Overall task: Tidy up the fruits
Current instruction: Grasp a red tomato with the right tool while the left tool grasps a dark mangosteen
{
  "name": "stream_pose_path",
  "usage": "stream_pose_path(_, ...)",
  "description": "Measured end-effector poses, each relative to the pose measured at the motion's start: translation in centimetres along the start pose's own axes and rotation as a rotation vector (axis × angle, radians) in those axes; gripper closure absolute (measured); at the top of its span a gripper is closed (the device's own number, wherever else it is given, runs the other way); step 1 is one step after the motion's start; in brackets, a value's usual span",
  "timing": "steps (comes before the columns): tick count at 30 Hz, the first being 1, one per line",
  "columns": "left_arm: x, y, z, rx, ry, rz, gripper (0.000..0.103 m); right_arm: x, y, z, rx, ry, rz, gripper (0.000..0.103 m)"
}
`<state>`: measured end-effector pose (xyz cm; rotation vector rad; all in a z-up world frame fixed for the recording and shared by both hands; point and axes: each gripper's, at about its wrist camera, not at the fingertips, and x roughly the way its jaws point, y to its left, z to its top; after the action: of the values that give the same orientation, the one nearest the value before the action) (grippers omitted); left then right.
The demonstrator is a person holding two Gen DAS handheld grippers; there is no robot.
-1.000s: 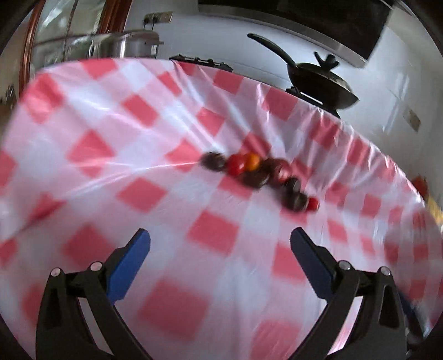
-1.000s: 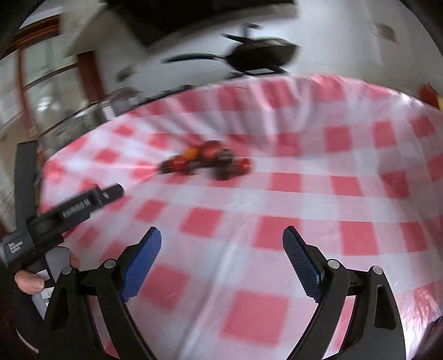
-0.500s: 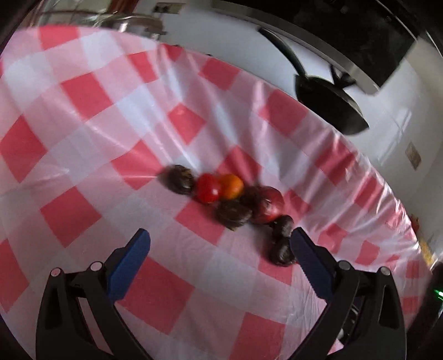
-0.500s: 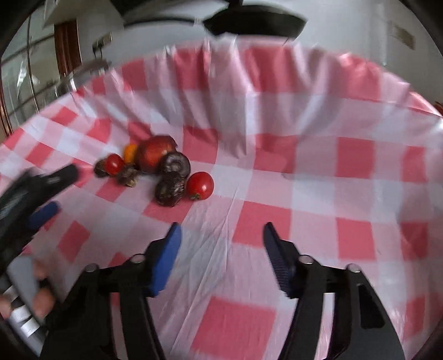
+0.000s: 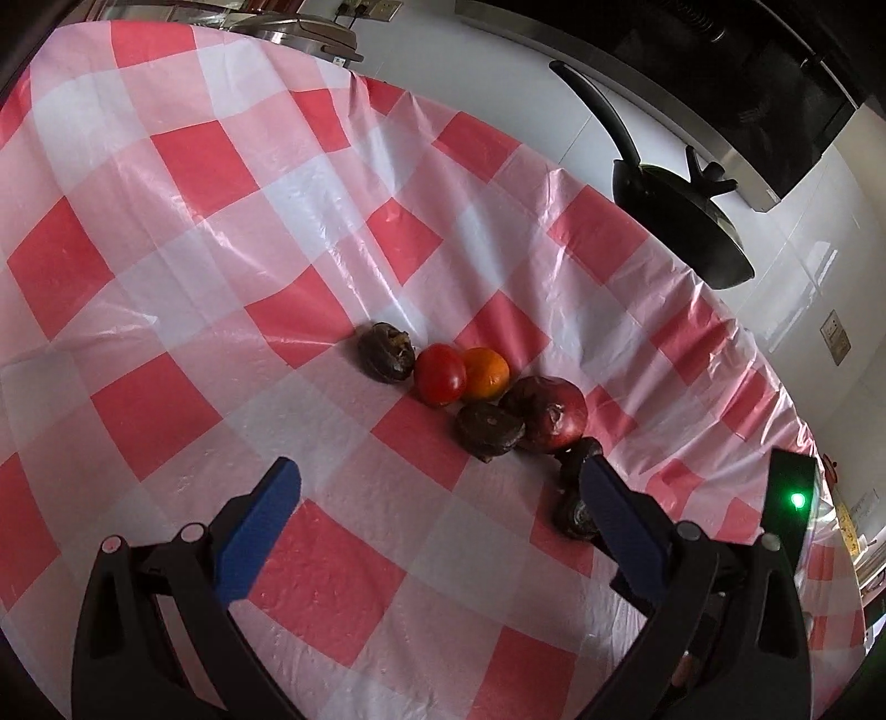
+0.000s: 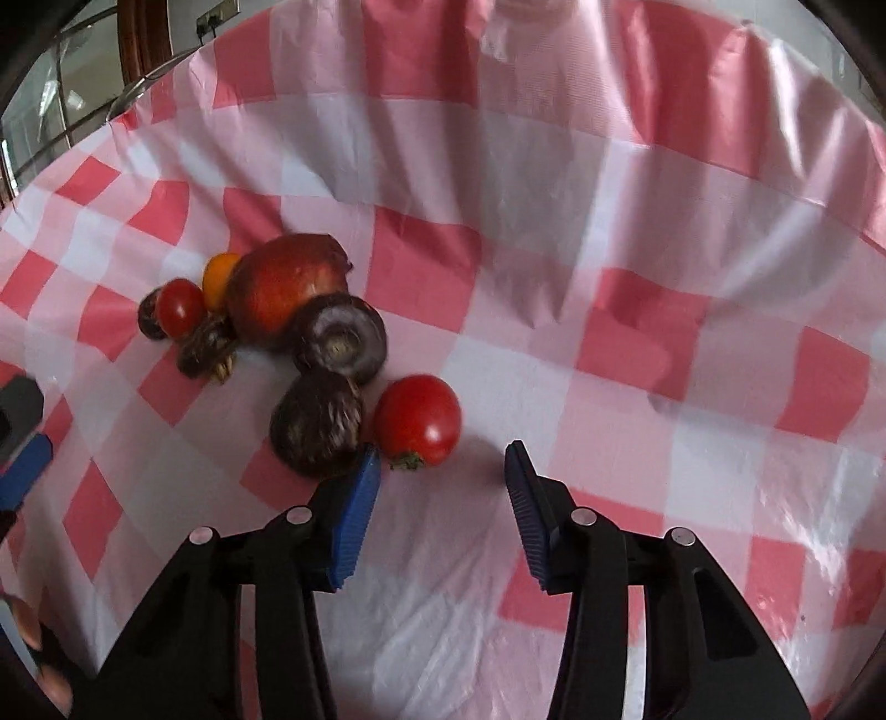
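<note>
A cluster of fruits lies on the red-and-white checked tablecloth [image 5: 166,232]. In the right wrist view a red tomato [image 6: 418,419] lies nearest, beside a dark wrinkled fruit [image 6: 317,422] and a dark purple fruit [image 6: 340,338], with a big red fruit [image 6: 282,288], an orange one [image 6: 219,271] and a small tomato [image 6: 178,307] behind. My right gripper [image 6: 442,457] hovers just short of the tomato, its jaws closing with nothing pressed between them. My left gripper [image 5: 437,473] stands wide open before the same cluster: a tomato [image 5: 440,374], an orange fruit [image 5: 486,373] and dark fruits [image 5: 489,429].
A black pan [image 5: 681,205] sits beyond the table's far edge and a metal pot lid [image 5: 293,33] at the back left. The left gripper's blue pad [image 6: 22,465] and a person's fingers [image 6: 39,637] show at the left edge of the right wrist view.
Both grippers have come closer to the fruit cluster. The right one moved in on the near tomato and its jaws narrowed a lot. The left jaws stayed wide.
</note>
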<state>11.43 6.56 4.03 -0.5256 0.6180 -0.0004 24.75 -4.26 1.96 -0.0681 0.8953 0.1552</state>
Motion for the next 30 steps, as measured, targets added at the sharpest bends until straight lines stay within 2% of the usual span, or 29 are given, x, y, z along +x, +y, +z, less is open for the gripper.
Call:
stream_pose_path(2,0.0,0.0,0.0,-0.004,0.004,-0.002,0.002,0.3,0.1,0.4,0.01,-0.002,0.026,0.058)
stream_pose_path(4,0.0,0.1,-0.1,-0.005,0.007,-0.002,0.002,0.4,0.0,0.6,0.035,-0.009,0.047,0.069)
stream_pose_path(5,0.0,0.0,-0.1,-0.003,0.008,-0.003,0.002,0.3,-0.1,0.5,0.047,-0.014,0.049,0.071)
stream_pose_path(9,0.1,-0.6,-0.3,0.034,0.028,-0.015,0.002,-1.4,-1.2,-0.9,0.115,-0.056,0.07,0.072)
stream_pose_path(15,0.3,-3.3,-1.5,0.155,0.088,-0.08,0.002,-5.6,-6.4,-5.3,0.378,-0.209,0.128,0.071)
stream_pose_path(18,0.3,-5.0,-2.5,0.242,0.102,-0.084,0.002,-5.9,-8.9,-6.0,0.502,-0.256,0.144,0.071)
stream_pose_path(23,2.0,-7.0,-2.8,0.264,0.161,-0.095,0.002,-6.3,-10.8,-5.8,0.616,-0.322,0.146,0.071)
stream_pose_path(26,3.8,-8.8,-2.8,0.303,0.179,-0.058,0.005,-6.5,-11.6,-6.1,0.665,-0.341,0.157,0.071)
stream_pose_path(30,6.8,-10.6,-3.1,0.355,0.244,-0.001,0.016,-6.4,-11.8,-6.1,0.677,-0.344,0.168,0.071)
